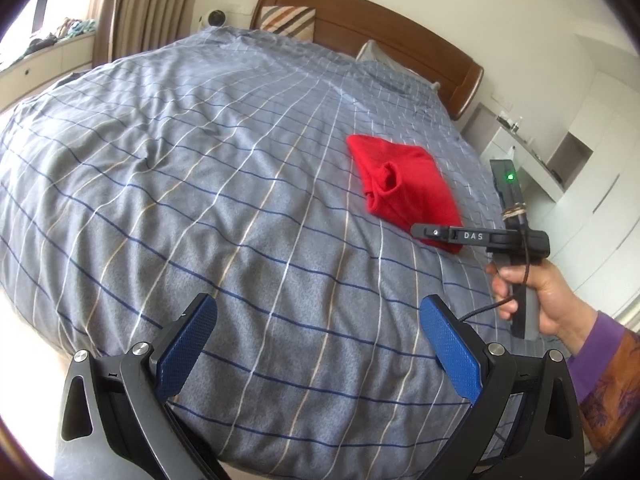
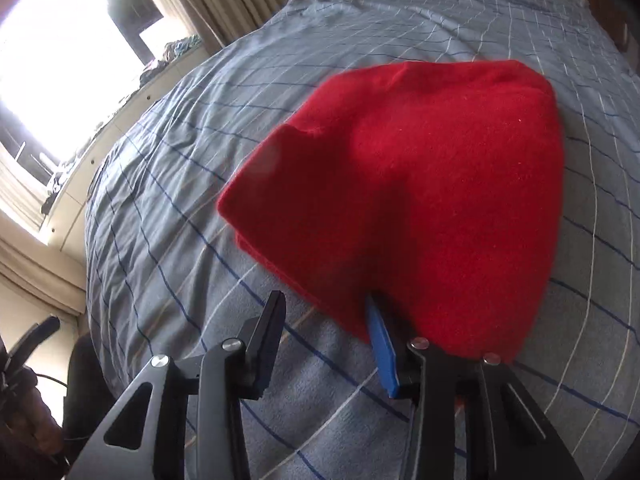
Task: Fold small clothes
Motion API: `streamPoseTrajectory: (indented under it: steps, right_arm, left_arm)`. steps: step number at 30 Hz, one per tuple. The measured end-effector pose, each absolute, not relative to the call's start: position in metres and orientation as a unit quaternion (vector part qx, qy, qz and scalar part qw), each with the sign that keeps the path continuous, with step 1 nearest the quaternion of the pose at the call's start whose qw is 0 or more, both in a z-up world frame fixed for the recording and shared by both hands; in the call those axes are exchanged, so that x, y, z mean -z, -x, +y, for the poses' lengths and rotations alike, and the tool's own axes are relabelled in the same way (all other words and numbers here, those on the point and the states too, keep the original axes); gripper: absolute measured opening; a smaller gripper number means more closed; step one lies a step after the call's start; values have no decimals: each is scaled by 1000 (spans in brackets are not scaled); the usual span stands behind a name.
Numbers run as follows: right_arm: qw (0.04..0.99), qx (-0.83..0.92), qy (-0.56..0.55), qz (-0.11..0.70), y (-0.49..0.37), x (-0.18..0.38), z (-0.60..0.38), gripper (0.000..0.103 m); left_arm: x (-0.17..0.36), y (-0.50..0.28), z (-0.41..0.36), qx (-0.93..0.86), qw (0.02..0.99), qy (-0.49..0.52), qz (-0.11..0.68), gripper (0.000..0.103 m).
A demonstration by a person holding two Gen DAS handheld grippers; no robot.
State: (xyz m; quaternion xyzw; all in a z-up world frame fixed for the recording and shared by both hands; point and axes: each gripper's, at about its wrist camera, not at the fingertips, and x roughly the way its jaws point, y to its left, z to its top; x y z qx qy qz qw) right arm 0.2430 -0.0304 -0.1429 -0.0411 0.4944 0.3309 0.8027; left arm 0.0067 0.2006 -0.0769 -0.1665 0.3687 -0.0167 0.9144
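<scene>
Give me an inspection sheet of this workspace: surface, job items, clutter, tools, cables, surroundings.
Surface: grey-blue checked bed cover, lightly wrinkled.
Job's things: one red knitted garment, folded, lying flat on the cover.
Clutter: nothing seen on the cover.
Tools: left tool open, over bare cover; right tool open at the garment's near edge, one blue pad against the cloth, nothing pinched.
Cables: thin black cable hanging by the right hand.
Surroundings: brown wooden headboard, striped pillow, beige curtains.

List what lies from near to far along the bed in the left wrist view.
Left gripper → checked duvet → red folded garment → striped pillow → wooden headboard.
</scene>
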Motion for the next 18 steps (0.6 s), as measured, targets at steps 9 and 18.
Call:
streamPoseTrajectory:
  steps: [9, 18]
  right_arm:
    - [845, -291, 33, 447, -233, 103, -93, 42]
    - [846, -252, 20, 469, -192, 141, -122, 44]
  left_arm:
    - [70, -15, 190, -1, 912, 145, 384, 102]
    - [63, -27, 174, -42, 906, 88, 411, 102]
